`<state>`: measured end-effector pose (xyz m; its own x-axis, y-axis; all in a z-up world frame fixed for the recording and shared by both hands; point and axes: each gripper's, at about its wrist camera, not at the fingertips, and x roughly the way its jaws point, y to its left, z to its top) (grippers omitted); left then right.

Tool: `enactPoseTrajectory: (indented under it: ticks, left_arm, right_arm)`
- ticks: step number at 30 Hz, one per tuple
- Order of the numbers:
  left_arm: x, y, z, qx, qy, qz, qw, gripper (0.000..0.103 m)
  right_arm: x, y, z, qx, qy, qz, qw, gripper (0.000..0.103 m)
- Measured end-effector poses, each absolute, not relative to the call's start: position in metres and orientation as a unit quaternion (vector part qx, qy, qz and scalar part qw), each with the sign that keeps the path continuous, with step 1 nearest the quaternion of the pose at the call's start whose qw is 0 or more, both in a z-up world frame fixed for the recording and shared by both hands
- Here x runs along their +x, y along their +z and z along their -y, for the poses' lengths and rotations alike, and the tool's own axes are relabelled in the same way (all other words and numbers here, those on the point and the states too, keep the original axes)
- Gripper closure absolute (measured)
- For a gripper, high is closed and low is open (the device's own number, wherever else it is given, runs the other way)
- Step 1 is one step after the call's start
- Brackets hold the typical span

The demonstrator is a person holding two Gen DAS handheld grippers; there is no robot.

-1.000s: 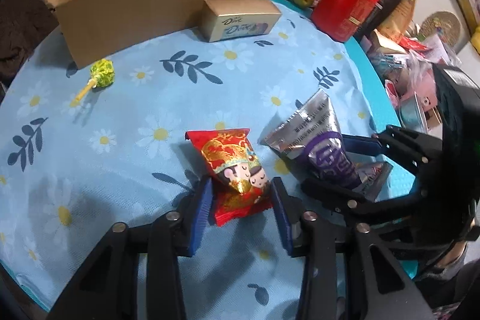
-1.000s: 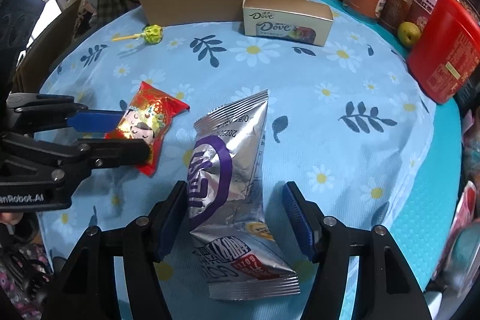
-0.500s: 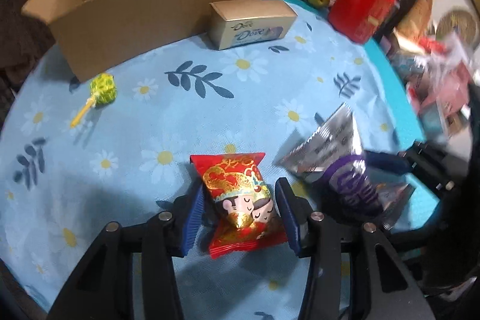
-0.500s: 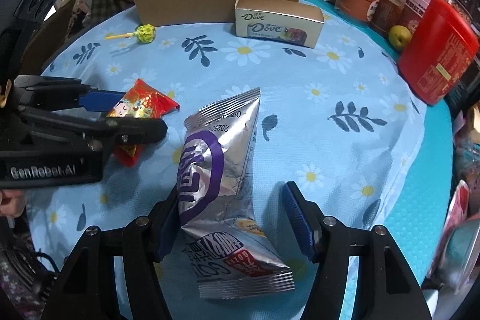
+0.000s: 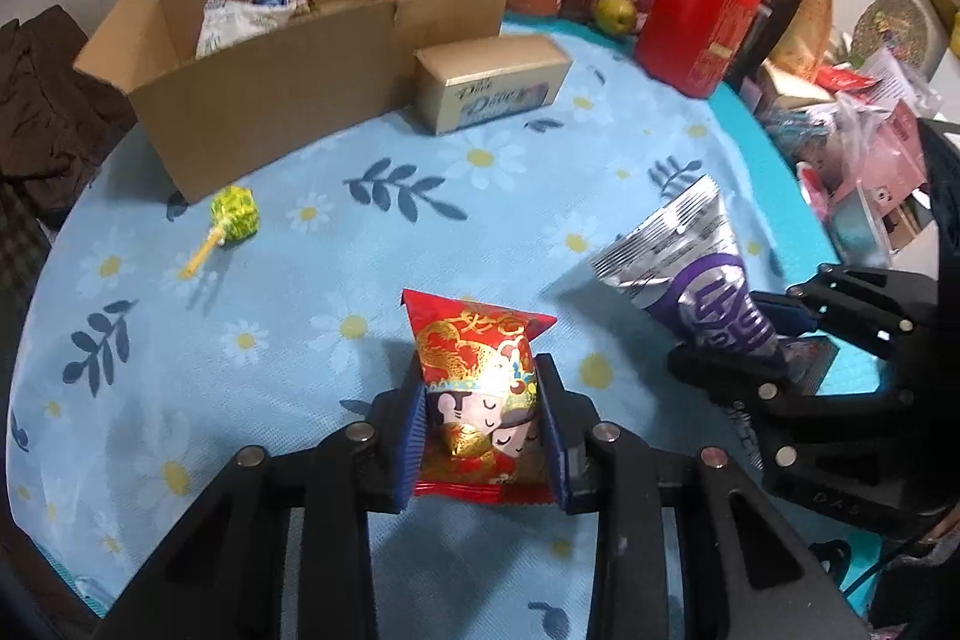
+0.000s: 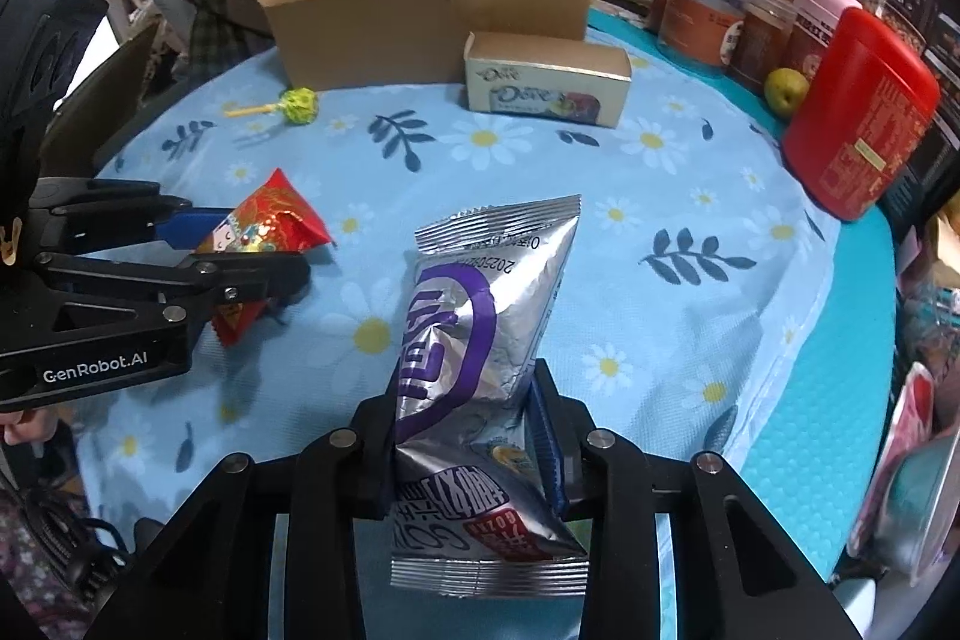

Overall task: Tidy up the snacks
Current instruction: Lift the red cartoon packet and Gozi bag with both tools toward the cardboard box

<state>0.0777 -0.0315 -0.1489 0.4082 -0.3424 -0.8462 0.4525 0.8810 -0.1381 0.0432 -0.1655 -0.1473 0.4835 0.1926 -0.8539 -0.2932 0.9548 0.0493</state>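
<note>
A red snack packet (image 5: 480, 382) with a cartoon print stands between the blue pads of my left gripper (image 5: 483, 430). Its jaws are closing and the pads press on the packet's sides. From the right wrist view the same red packet (image 6: 264, 226) sits in the left gripper (image 6: 240, 250), low over the cloth. A silver and purple snack bag (image 6: 474, 316) is pinched at its waist by my right gripper (image 6: 462, 430), which is shut on it. The open cardboard box (image 5: 282, 100) at the back holds several snacks.
A Dove box (image 6: 546, 82) lies in front of the cardboard box, and a green lollipop (image 6: 300, 105) lies on the flowered blue cloth (image 6: 660, 232). A red canister (image 6: 858, 112), a pear (image 6: 786, 91) and several jars line the right edge. Clutter is piled beyond the table at the right.
Both grippers have closed: the left onto the red packet, the right onto the silver bag, which is now crumpled at its waist. Neither hand has shifted much.
</note>
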Motion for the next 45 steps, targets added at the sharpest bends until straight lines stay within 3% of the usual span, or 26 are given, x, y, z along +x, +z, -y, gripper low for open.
enactPoseTrajectory:
  ticks: [24, 45]
  left_arm:
    - [0.069, -0.065, 0.016, 0.027, -0.26, -0.392, 0.882, 0.071]
    - [0.121, 0.006, 0.002, 0.009, -0.25, -0.298, 0.921, 0.071]
  right_arm:
    - [0.04, -0.068, 0.136, -0.08, 0.189, -0.407, 0.89, 0.068]
    - [0.095, 0.005, 0.135, -0.093, 0.189, -0.314, 0.926, 0.068]
